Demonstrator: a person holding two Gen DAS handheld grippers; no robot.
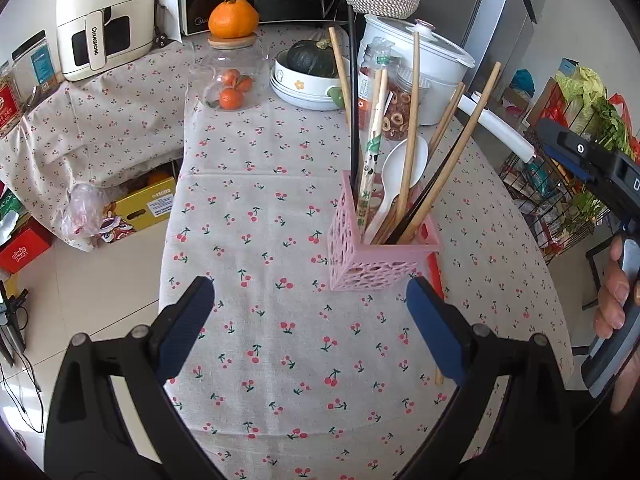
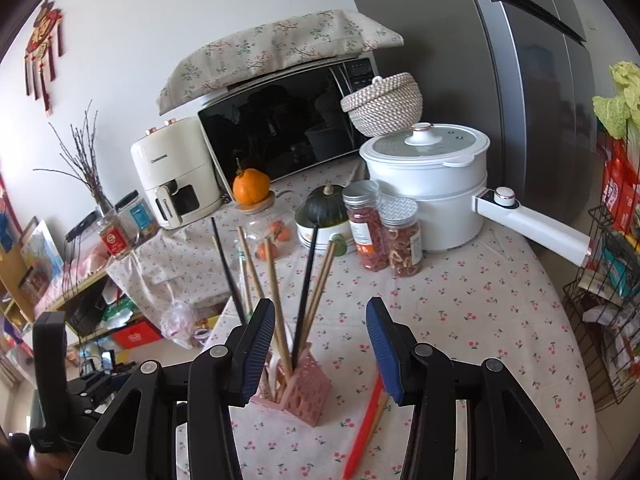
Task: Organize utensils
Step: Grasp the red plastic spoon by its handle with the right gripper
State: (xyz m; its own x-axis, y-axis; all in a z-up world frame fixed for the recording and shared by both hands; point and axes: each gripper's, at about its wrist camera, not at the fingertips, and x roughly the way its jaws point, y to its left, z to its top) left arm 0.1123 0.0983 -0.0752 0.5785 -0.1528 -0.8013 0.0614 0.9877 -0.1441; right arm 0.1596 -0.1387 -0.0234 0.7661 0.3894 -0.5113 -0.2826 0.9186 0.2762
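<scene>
A pink perforated utensil holder (image 1: 374,256) stands on the cherry-print tablecloth (image 1: 260,208). It holds several wooden and black chopsticks (image 1: 412,136) and a white spoon (image 1: 396,176). The holder also shows in the right wrist view (image 2: 306,392). A red utensil (image 2: 366,424) and a wooden chopstick lie flat on the cloth beside the holder. My left gripper (image 1: 310,316) is open and empty, in front of the holder. My right gripper (image 2: 320,344) is open and empty, above the holder and the red utensil. The right gripper's body shows at the left wrist view's right edge (image 1: 600,168).
At the back stand a white electric pot (image 2: 432,184) with a long handle, two jars (image 2: 384,232), a bowl with a green squash (image 2: 324,212), a glass jar of oranges (image 1: 232,80), a microwave (image 2: 280,132) and an air fryer (image 2: 176,176). A wire rack (image 2: 608,304) is at the right.
</scene>
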